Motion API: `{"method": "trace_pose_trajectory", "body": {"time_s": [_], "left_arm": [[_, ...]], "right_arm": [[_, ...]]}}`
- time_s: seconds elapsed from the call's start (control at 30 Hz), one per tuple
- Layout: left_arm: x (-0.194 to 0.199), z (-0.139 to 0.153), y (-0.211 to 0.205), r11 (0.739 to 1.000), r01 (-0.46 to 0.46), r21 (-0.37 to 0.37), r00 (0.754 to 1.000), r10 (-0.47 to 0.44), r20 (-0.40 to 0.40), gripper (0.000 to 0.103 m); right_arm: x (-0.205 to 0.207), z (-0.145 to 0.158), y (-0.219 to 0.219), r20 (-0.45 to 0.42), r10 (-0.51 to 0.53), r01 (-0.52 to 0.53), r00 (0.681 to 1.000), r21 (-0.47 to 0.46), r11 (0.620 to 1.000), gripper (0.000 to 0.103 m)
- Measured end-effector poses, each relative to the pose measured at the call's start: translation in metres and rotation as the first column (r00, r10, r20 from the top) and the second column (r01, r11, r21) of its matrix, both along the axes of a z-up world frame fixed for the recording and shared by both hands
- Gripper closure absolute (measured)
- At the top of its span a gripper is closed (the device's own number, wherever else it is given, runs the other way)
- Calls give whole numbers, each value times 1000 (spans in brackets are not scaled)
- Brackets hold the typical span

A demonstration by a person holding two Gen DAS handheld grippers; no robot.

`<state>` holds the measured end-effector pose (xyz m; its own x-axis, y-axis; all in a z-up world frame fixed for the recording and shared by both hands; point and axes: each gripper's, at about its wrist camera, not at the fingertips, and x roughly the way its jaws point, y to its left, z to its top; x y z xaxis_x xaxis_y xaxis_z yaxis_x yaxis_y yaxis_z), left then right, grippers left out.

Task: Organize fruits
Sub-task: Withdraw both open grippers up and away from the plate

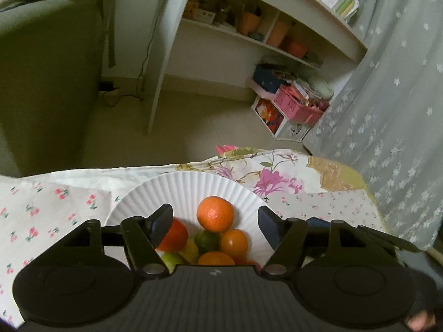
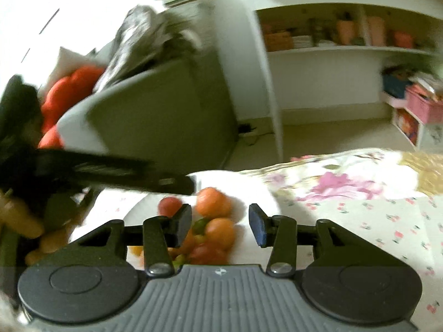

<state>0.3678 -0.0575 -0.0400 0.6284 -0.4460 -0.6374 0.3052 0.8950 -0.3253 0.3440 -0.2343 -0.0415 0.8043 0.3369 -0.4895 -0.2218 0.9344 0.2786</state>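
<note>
A white paper plate (image 1: 177, 191) on the floral cloth holds a pile of fruit: an orange (image 1: 215, 213) at the far side, a smaller orange (image 1: 234, 243), a green lime (image 1: 206, 240), a red fruit (image 1: 175, 235) and a yellow-green one (image 1: 171, 260). My left gripper (image 1: 213, 220) is open above the pile, empty. In the blurred right wrist view the same plate (image 2: 257, 191) and fruit (image 2: 214, 203) lie under my right gripper (image 2: 220, 221), which is open and empty. The left gripper (image 2: 166, 184) reaches in from the left there.
The cloth-covered table (image 1: 318, 202) ends just beyond the plate. Behind are the floor, a white shelf unit (image 1: 249, 36), a pink basket (image 1: 299, 105), a grey armchair (image 1: 41, 69) and a flowered curtain (image 1: 401, 96). Yellow-orange items (image 2: 22, 221) lie at the table's left.
</note>
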Motion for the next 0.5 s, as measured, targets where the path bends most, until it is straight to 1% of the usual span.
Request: {"method": "trace_pose_trajectory", "body": {"time_s": [0.03, 0.07, 0.1, 0.2, 0.23, 0.27, 0.3, 0.33, 0.37, 0.43, 0.47, 0.5], "left_arm": [[-7, 3, 2, 1000, -11, 2, 1000, 11, 8, 43], [-12, 6, 3, 1000, -20, 6, 1000, 20, 14, 39], [-20, 7, 4, 999, -33, 13, 999, 33, 21, 33], [-46, 13, 9, 997, -70, 23, 996, 68, 54, 31], [-55, 14, 13, 996, -84, 22, 995, 82, 61, 30], [-63, 16, 16, 995, -102, 24, 993, 100, 66, 26], [-74, 17, 20, 991, -133, 30, 988, 130, 80, 18], [-82, 18, 23, 986, -160, 39, 983, 156, 95, 15], [-90, 18, 26, 981, -184, 53, 978, 178, 108, 12], [-108, 16, 29, 973, -215, 86, 972, 205, 114, 11], [-117, 15, 29, 971, -218, 94, 972, 208, 109, 11], [-124, 14, 30, 971, -218, 95, 972, 207, 107, 11]], "right_arm": [[0, -1, -3, -16, -15, 16, 1000, 23, 1000, 57], [0, -1, -6, -33, -21, 23, 999, 50, 998, 57], [-1, -3, -8, -47, -22, 25, 999, 70, 997, 57], [-9, -3, -5, -73, -15, 22, 997, 95, 995, 57], [-14, -3, -4, -79, -16, 23, 997, 100, 995, 55], [-17, -2, -2, -88, -17, 27, 996, 106, 994, 49], [-22, -1, -1, -99, -17, 28, 995, 113, 993, 47], [-24, 0, 0, -108, -12, 25, 994, 118, 993, 45], [-29, 0, 2, -116, -6, 20, 993, 116, 993, 44], [-43, -2, 12, -123, 5, 7, 992, 97, 995, 40], [-49, -3, 19, -125, 17, -7, 992, 79, 997, 37], [-57, -2, 29, -117, 32, -28, 993, 43, 999, 37]]}}
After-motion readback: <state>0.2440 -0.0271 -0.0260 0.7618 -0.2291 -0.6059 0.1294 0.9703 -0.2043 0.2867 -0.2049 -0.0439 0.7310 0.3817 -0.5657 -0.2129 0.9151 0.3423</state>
